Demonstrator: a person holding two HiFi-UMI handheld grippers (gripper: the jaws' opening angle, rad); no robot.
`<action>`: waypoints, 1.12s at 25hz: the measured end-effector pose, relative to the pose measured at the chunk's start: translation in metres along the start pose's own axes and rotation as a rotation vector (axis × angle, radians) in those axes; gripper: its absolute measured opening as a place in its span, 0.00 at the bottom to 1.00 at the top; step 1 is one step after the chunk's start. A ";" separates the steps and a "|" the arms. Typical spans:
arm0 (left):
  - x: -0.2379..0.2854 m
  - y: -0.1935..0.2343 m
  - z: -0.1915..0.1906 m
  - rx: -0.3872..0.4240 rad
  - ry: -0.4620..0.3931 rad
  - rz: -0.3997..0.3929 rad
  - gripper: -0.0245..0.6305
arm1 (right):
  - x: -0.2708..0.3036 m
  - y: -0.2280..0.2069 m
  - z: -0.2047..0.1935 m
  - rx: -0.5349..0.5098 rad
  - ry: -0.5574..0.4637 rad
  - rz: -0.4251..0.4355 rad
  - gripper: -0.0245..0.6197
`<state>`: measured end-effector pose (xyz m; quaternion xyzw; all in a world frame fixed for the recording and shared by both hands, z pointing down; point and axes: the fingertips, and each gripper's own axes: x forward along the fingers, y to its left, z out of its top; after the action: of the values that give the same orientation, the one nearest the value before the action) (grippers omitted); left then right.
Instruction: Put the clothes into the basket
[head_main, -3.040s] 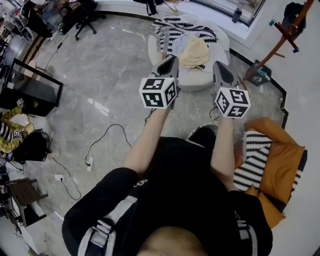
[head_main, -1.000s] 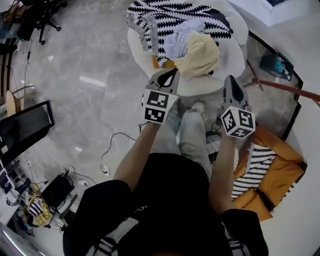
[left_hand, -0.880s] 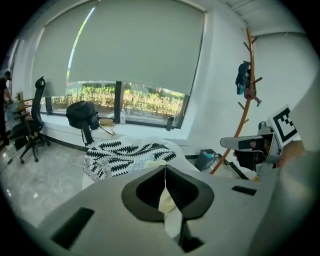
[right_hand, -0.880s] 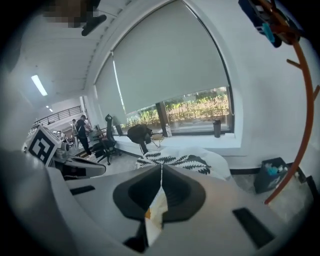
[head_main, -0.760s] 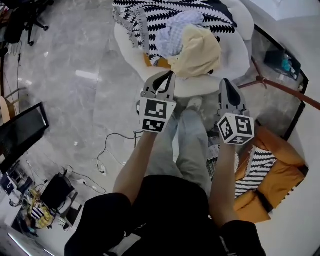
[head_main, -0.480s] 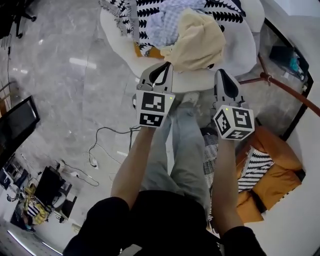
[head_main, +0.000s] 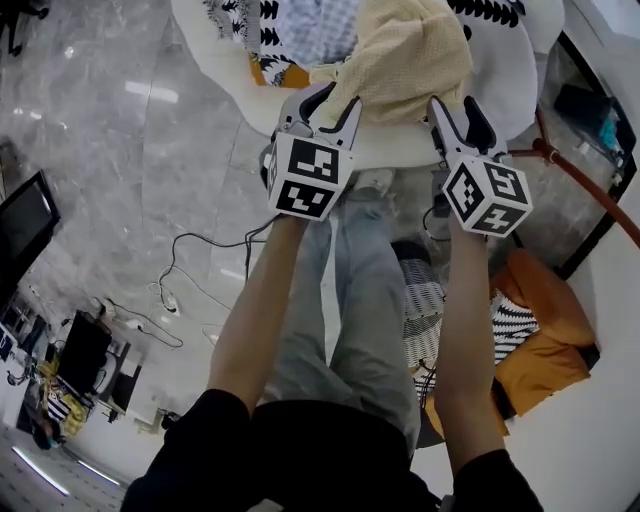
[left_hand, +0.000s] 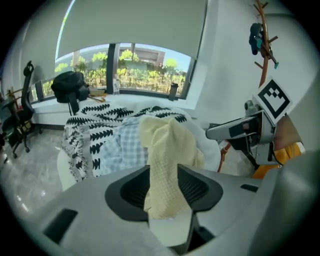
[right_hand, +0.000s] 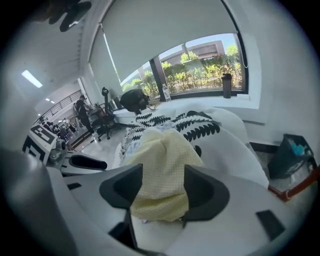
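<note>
A pale yellow waffle-knit garment (head_main: 405, 55) lies heaped on a white round seat (head_main: 500, 70), over a blue checked shirt (head_main: 315, 25) and a black-and-white patterned cloth (left_hand: 95, 130). My left gripper (head_main: 325, 100) and right gripper (head_main: 455, 108) are at the seat's near edge, on either side of the garment's lower end. Both sets of jaws have just been opening. In the left gripper view the yellow garment (left_hand: 165, 150) shows in the gap of the left gripper (left_hand: 162, 185). In the right gripper view the garment (right_hand: 165, 160) fills the gap of the right gripper (right_hand: 162, 187). The pads do not press it.
An orange fabric holder (head_main: 545, 320) with a black-and-white striped cloth (head_main: 500, 315) sits on the floor at lower right. A red-brown coat stand (head_main: 590, 190) leans right of the seat. Cables (head_main: 190, 270) trail on the grey floor at left. The person's legs (head_main: 350, 290) are below the grippers.
Both grippers have dropped and moved forward to the seat's edge, and both jaws have gone from shut to open. The yellow garment now lies right at their tips.
</note>
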<state>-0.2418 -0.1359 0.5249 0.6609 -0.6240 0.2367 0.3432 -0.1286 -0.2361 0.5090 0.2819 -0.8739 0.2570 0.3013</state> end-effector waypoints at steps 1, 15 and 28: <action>0.008 0.000 -0.005 -0.010 0.025 -0.016 0.29 | 0.007 -0.007 -0.002 -0.005 0.014 -0.008 0.39; 0.090 0.006 -0.044 -0.051 0.180 -0.082 0.42 | 0.095 -0.083 -0.059 0.115 0.215 -0.073 0.47; 0.066 -0.017 -0.025 -0.024 0.192 -0.163 0.07 | 0.051 -0.006 -0.046 0.196 0.160 0.131 0.08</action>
<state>-0.2151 -0.1612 0.5871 0.6795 -0.5352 0.2628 0.4275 -0.1409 -0.2289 0.5766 0.2308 -0.8343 0.3818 0.3238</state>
